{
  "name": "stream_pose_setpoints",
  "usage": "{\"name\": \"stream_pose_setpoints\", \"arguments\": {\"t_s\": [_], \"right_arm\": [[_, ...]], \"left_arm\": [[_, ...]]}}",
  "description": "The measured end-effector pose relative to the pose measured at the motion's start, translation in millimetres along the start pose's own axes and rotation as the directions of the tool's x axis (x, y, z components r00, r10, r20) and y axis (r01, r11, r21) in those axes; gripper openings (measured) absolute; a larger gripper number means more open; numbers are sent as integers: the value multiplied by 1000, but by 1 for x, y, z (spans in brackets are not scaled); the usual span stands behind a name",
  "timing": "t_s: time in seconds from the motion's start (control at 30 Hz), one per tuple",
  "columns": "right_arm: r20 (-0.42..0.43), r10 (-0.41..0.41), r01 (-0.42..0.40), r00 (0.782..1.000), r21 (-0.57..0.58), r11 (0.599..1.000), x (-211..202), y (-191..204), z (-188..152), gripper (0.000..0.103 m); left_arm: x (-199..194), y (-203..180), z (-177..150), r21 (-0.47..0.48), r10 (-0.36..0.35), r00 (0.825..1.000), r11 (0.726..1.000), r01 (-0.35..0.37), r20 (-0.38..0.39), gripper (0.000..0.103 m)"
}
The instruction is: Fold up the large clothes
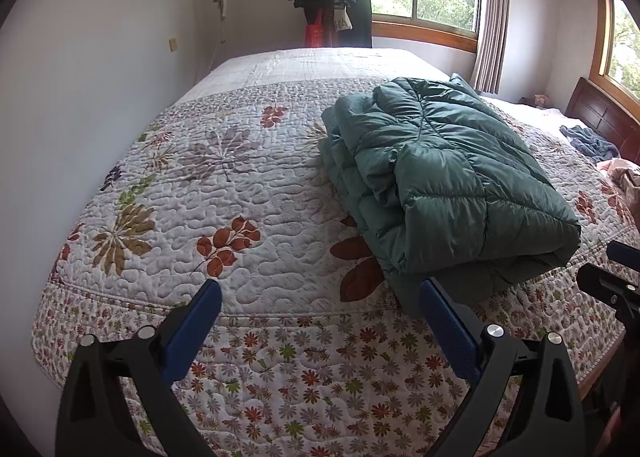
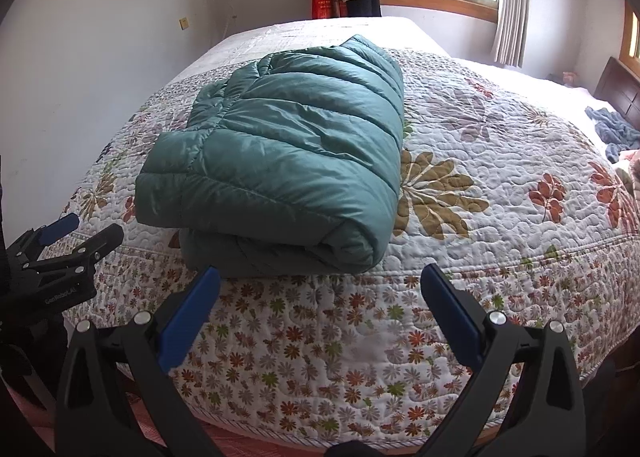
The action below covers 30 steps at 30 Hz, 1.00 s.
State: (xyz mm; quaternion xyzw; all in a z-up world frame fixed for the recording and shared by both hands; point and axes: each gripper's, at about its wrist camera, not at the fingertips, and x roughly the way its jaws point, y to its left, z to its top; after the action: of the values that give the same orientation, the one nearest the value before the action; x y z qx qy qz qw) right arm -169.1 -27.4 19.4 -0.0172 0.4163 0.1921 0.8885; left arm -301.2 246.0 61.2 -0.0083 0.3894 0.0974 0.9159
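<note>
Both grippers hang empty off the foot of the bed — the left gripper [image 1: 320, 305] and right gripper [image 2: 320, 289] each with jaws spread wide, holding nothing. Before them the floral quilt [image 2: 500, 161] covers the bed, bearing the green down jacket [image 2: 288, 145] near its near edge, folded into a thick bundle; the folding looks finished, hence the standoff. Its sleeves and underside are hidden — tucked inside.

Each gripper is built of matte black plastic arms shaped as hollowed triangles, joined by round silver screws. The fingers [image 1: 196, 327] are faced with blue textured pads. On the left gripper [image 2: 60, 253], white lettering is printed along the black body.
</note>
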Motion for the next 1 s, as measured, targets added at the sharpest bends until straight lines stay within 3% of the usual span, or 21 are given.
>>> {"name": "stream_pose_setpoints", "arguments": {"t_s": [1.0], "right_arm": [[16,-4,4,1000,8,1000,4,-5,0,100]], "left_arm": [[4,-2,-1,-1,1,1000,1000,-1,-12,99]]}}
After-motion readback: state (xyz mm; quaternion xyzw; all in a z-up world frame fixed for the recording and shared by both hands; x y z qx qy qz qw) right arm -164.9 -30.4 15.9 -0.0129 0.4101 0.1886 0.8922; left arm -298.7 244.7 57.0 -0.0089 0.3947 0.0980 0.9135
